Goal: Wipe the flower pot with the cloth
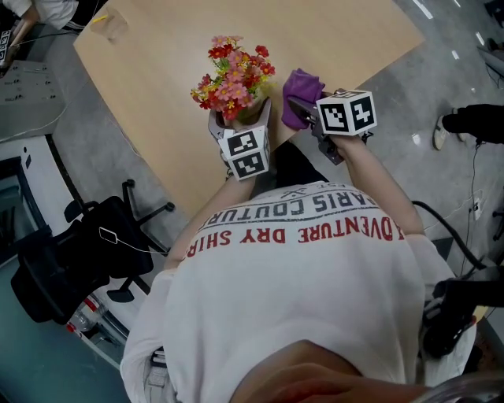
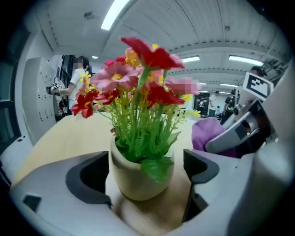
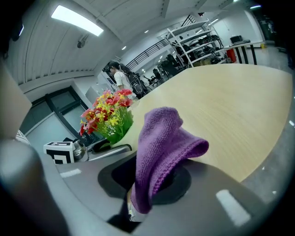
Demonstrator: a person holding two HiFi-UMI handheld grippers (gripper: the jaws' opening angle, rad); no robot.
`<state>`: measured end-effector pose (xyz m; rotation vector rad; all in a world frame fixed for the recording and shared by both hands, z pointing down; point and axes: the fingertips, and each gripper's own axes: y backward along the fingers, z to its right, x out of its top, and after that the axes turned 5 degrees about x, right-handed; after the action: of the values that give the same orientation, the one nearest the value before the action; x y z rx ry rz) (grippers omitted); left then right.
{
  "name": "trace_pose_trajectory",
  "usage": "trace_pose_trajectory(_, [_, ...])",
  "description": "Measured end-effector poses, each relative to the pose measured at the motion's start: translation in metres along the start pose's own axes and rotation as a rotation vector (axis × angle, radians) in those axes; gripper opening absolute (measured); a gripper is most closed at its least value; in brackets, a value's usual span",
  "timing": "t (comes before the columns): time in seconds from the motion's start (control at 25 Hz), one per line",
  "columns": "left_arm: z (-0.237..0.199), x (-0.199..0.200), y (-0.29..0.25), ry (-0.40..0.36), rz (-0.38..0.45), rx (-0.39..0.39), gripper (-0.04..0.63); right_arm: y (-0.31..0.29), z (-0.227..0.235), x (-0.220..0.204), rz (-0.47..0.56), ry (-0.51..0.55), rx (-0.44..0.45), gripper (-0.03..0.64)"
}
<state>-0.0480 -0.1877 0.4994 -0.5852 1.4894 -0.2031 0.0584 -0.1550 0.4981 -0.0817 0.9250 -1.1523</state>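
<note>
A cream flower pot (image 2: 138, 177) with red, pink and yellow flowers (image 1: 232, 79) stands near the table's front edge. My left gripper (image 2: 146, 179) is around it: the left jaw touches the pot and a narrow gap shows at the right jaw, so it is open. In the head view the flowers and left gripper (image 1: 239, 126) hide most of the pot. My right gripper (image 3: 152, 184) is shut on a purple cloth (image 3: 161, 138), which bunches upward. The cloth (image 1: 301, 85) hangs just right of the flowers, apart from the pot.
The wooden table (image 1: 157, 55) stretches away from me, and a small clear object (image 1: 110, 24) lies at its far corner. A black office chair (image 1: 87, 252) stands on the floor to my left. A person's shoe (image 1: 472, 122) is at the right.
</note>
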Motion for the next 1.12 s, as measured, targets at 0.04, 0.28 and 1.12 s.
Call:
trace_pose_trajectory(0.04, [-0.002, -0.001, -0.002, 0.011, -0.014, 0.014, 0.497, 0.000, 0.000, 0.000, 0.001, 0.001, -0.001, 0.046])
trace_pose_trajectory(0.28, [-0.006, -0.004, -0.010, 0.041, -0.044, 0.043, 0.492, 0.002, 0.001, 0.002, -0.003, 0.007, -0.007, 0.046])
trace_pose_trajectory(1.12, [-0.024, -0.013, 0.004, -0.390, -0.095, -0.660, 0.466, -0.038, -0.034, 0.018, -0.066, -0.087, 0.237, 0.046])
